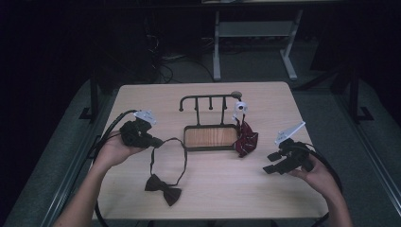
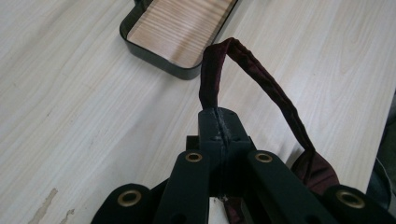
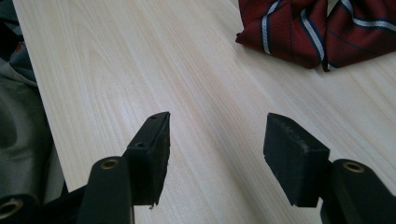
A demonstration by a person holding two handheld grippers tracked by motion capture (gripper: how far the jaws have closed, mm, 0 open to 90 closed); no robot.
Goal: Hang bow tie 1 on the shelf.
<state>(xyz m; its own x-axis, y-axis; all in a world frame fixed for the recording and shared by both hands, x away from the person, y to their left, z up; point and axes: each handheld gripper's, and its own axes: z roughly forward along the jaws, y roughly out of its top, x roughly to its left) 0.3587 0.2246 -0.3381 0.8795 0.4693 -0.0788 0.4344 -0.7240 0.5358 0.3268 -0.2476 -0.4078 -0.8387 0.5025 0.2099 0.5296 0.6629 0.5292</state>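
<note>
A: Gripping noted: the left gripper (image 1: 158, 141) is clamped on the strap (image 2: 211, 77) of the dark bow tie (image 1: 163, 188), whose bow lies near the table's (image 1: 142, 101) front edge.

B: Right gripper (image 1: 270, 163): jaws parted, nothing held. Tray (image 1: 210, 147) seen bare inside; striped bow tie (image 1: 247, 142) just right of it.

My left forearm comes in from the bottom left, hand cupped under the left gripper (image 1: 158, 142), whose jaws are pressed tight together and point toward the table's middle. My right hand (image 1: 316, 173) holds the right gripper (image 1: 270, 162) low, its jaws standing apart with nothing between them, aimed left.
</note>
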